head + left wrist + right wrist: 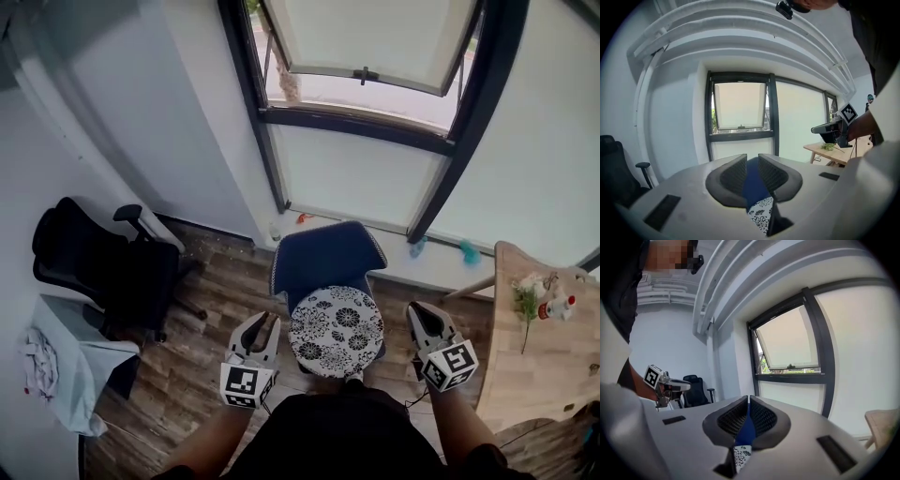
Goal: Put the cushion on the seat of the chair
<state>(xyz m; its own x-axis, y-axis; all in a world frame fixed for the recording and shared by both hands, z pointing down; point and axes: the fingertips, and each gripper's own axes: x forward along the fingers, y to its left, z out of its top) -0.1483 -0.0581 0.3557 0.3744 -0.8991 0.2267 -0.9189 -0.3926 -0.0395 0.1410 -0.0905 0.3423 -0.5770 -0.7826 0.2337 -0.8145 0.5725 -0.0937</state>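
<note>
Wood floor (197, 366) by a tall dark-framed window (366, 56), top pane tilted open. White wall on the left.

I see the blue chair (328, 255) standing on the floor just below the window, its back toward the glass. The cushion (337, 330), round, white with black flowers, lies flat on the seat and covers most of it, reaching the front edge. Neither gripper touches it.

My left gripper (265, 323) hangs off the seat's left edge, near the cushion but apart from it. In the left gripper view its jaws (752, 157) stand a narrow gap apart with nothing between the pads; through the gap I only see the chair (752, 183) and a slice of the cushion (761, 213) beyond. So it is slightly open and empty.

My right gripper (419, 311) hangs off the seat's right edge, also apart from the cushion. In the right gripper view its jaws (748, 399) meet at the tips, closed on nothing; the chair (746, 430) and cushion (740, 455) show behind the lower gap. Each gripper view catches the other one out to the side: right gripper (814, 130), left gripper (686, 386).

Both point roughly level toward the window.

Black office chair (94, 262) stands by the left wall, with a white cloth (37, 361) on a pale box in front of it. Wooden table (525, 375) at right carries a small bunch of flowers (528, 302) near its far edge.
</note>
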